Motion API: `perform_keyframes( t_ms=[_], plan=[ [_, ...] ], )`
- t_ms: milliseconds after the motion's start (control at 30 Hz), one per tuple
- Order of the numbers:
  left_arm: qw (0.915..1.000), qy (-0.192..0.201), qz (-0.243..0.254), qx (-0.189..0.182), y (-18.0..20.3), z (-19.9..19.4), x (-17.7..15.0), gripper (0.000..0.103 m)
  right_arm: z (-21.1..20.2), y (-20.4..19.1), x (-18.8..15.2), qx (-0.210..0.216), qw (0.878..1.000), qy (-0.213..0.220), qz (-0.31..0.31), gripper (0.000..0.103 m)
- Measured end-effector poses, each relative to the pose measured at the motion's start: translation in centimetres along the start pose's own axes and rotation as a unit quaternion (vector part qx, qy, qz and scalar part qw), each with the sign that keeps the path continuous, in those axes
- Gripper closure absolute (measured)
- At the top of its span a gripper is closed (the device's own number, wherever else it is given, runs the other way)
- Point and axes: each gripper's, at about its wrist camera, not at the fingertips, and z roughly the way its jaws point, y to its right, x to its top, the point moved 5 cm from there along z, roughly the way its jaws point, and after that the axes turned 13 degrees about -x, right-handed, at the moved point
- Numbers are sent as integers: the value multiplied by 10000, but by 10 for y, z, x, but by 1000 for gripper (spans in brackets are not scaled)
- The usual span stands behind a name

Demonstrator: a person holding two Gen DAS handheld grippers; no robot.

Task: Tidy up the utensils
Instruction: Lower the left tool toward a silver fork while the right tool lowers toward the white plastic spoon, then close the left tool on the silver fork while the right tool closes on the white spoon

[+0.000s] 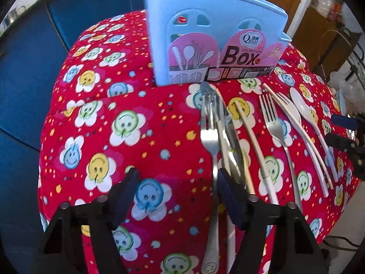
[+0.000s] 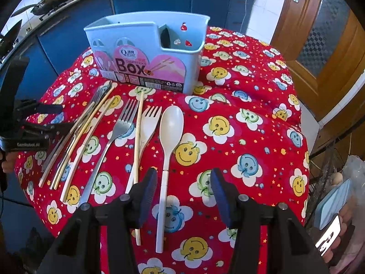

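Observation:
A light blue utensil box point(image 1: 212, 43) point(image 2: 150, 52) with a pink label stands at the back of the red smiley-print table. Utensils lie in a row before it: a steel fork point(image 1: 211, 141), a second steel fork point(image 2: 121, 127), a white plastic fork point(image 2: 148, 123), a white spoon point(image 2: 170, 134) and several chopsticks point(image 2: 138, 141). My left gripper point(image 1: 176, 196) is open above the cloth, its right finger beside the steel fork's handle. My right gripper point(image 2: 183, 194) is open, its fingers on either side of the white spoon's handle.
Blue cabinets point(image 2: 68, 34) with woks on top run behind the table. A wooden door point(image 2: 319, 34) stands at the right. A wire rack with bags point(image 2: 337, 182) sits by the table's right edge. The left gripper shows at the left in the right wrist view point(image 2: 41, 123).

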Motion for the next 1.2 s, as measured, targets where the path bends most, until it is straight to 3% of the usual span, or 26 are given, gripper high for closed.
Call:
perform_keyframes(
  t_ms=[167,400,433,567,633,833,1033,1200],
  plan=[
    [9991,-401,88,-129,14,5,11,67,13,-3,6,40,9991,-393,-174,63],
    [9956,-907,239,-34,32,13,16,85,28,-23,14,160,9922,-1029,-689,76],
    [9952,-944,261,-50,36,15,17,91,29,-26,17,92,9912,-1071,-766,76],
    [9955,-891,313,-26,47,18,20,98,33,-31,25,138,9897,-1194,-780,89],
    [9970,-719,265,-103,46,16,18,99,33,-31,26,167,9909,-1133,-709,93],
    [9993,41,-58,-367,32,-1,4,100,22,-20,18,400,9968,-630,-296,95],
    [9930,1018,-7,-592,29,-31,-20,100,-4,-12,-5,499,9984,236,111,95],
    [9869,1585,306,-60,29,-47,-22,100,-17,-8,-16,528,9932,868,574,95]
  ],
)
